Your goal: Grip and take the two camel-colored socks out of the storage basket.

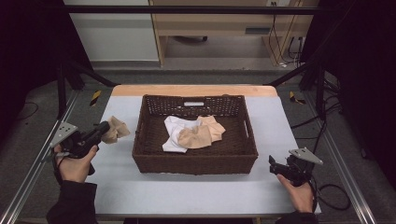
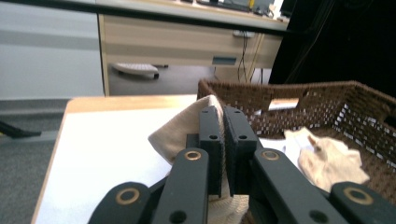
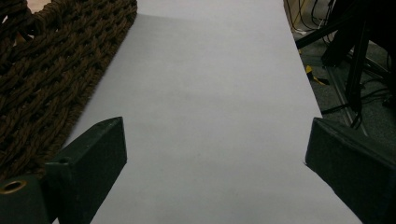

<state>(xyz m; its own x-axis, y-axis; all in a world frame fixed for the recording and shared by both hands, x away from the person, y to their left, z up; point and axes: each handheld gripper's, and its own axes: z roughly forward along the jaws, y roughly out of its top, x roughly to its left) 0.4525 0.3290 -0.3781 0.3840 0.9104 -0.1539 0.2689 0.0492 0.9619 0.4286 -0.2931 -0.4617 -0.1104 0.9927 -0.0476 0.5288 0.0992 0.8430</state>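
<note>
A dark brown wicker basket (image 1: 148, 154) stands in the middle of the grey table. Inside it lie a white cloth (image 1: 173, 132) and a beige cloth (image 1: 201, 135). My left gripper (image 1: 105, 128) is left of the basket, shut on another beige cloth (image 1: 116, 130), held just above the table. In the left gripper view the jaws are pressed together on that beige cloth (image 2: 180, 133), with the basket (image 2: 327, 95) beyond to the right. My right gripper (image 1: 272, 164) rests open near the table's front right corner; its wide-apart fingers (image 3: 95, 154) hold nothing.
The grey table top (image 1: 196, 191) has bare room in front of the basket and on both sides. A wooden strip (image 1: 191, 90) edges its far side. Black frame poles (image 1: 63, 88) stand at the back corners, and cables (image 1: 334, 191) lie on the floor at right.
</note>
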